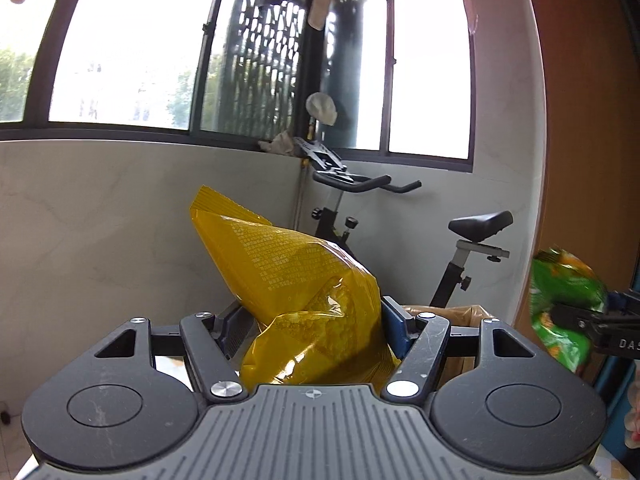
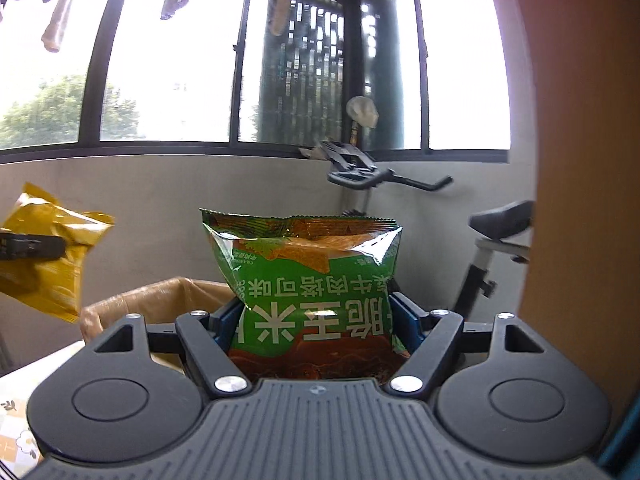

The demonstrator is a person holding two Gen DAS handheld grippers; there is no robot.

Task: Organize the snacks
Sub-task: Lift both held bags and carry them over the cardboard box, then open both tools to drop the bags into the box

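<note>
Step in hand: carrying stage, both snack bags are lifted in the air and not yet put anywhere
Left gripper (image 1: 312, 320): its black jaws are clamped on the crumpled yellow-orange foil snack bag (image 1: 296, 280); the bag stands up and leans to the left, with its sealed top edge highest
Right gripper (image 2: 320, 320): its jaws with blue pads are clamped on the lower part of the green puffed snack bag with white printed characters (image 2: 308, 280); the print is upside down, so I judge the bag is held inverted
Place of the bags: each bag is between the fingers of its own gripper, well above the surface below; in the left wrist view the green bag shows blurred at the right edge, so the two bags are side by side and apart
Likely target: brown cardboard box with open flaps (image 2: 160, 300) is just behind and below the grippers; its inside is not visible, so I cannot tell what is already in it
Surroundings: black exercise bike (image 1: 440, 248) near the grey wall under dark-framed windows (image 1: 120, 60)
Next move calls for: to bring one bag over the box opening, lower it, and only then open the jaws; the bags are soft and air-filled, so a harder squeeze could burst them
</note>
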